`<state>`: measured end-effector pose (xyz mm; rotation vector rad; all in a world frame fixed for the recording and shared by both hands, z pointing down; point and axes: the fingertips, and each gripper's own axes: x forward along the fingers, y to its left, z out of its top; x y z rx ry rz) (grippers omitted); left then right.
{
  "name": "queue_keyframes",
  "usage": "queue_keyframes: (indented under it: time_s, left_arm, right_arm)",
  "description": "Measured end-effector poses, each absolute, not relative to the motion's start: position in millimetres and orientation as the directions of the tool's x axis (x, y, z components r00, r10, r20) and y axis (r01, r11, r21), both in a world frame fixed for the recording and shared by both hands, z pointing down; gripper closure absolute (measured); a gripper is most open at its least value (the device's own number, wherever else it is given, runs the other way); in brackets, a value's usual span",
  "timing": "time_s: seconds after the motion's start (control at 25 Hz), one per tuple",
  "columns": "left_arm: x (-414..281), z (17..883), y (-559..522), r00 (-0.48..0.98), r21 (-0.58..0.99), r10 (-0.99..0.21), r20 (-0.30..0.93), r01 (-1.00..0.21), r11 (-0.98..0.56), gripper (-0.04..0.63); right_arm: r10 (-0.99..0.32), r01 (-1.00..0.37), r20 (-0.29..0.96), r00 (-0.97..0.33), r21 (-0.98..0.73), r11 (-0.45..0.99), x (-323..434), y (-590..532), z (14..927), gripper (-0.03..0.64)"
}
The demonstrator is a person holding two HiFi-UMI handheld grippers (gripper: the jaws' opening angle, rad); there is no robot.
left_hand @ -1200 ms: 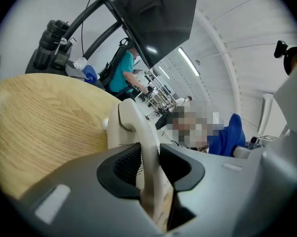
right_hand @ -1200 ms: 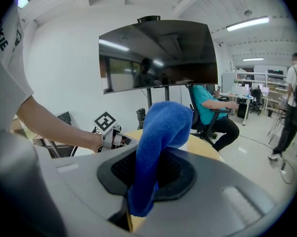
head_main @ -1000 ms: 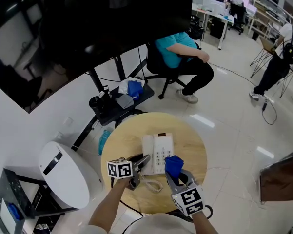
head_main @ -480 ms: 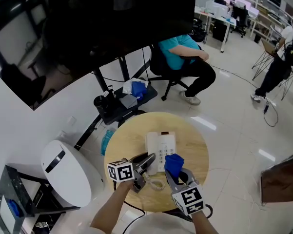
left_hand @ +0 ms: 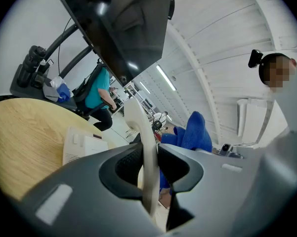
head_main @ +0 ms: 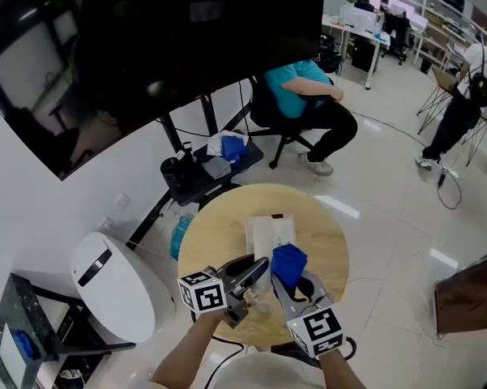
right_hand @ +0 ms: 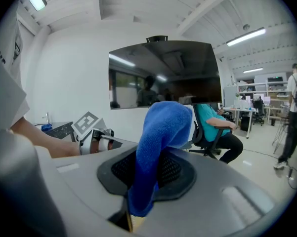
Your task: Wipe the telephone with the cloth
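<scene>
left hand-held gripper [left_hand: 149, 154]: clamped on handset [left_hand: 137, 125]
right hand-held gripper [right_hand: 154, 166]: clamped on cloth [right_hand: 163, 127]
technique: steady handset, stroke cloth lengthwise

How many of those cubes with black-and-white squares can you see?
2. One cube sits on the left hand-held gripper, low in the head view; the other cube sits on the right hand-held gripper beside it. None seem hidden.
</scene>
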<state>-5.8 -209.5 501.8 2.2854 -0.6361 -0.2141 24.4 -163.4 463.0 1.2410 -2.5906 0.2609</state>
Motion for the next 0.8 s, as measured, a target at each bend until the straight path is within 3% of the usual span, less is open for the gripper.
queue_keyframes:
  time_s: [0.8]
  left_arm:
    - [-1.0, 471.7, -153.4, 0.911, 0.614, -0.412, 0.011, -0.332, -0.716, 0.506]
  right_arm:
    - [-0.807, -0.797, 0.099, -0.582, 0.128, 0.59, 9.1, -205.3, 353.5, 0.555]
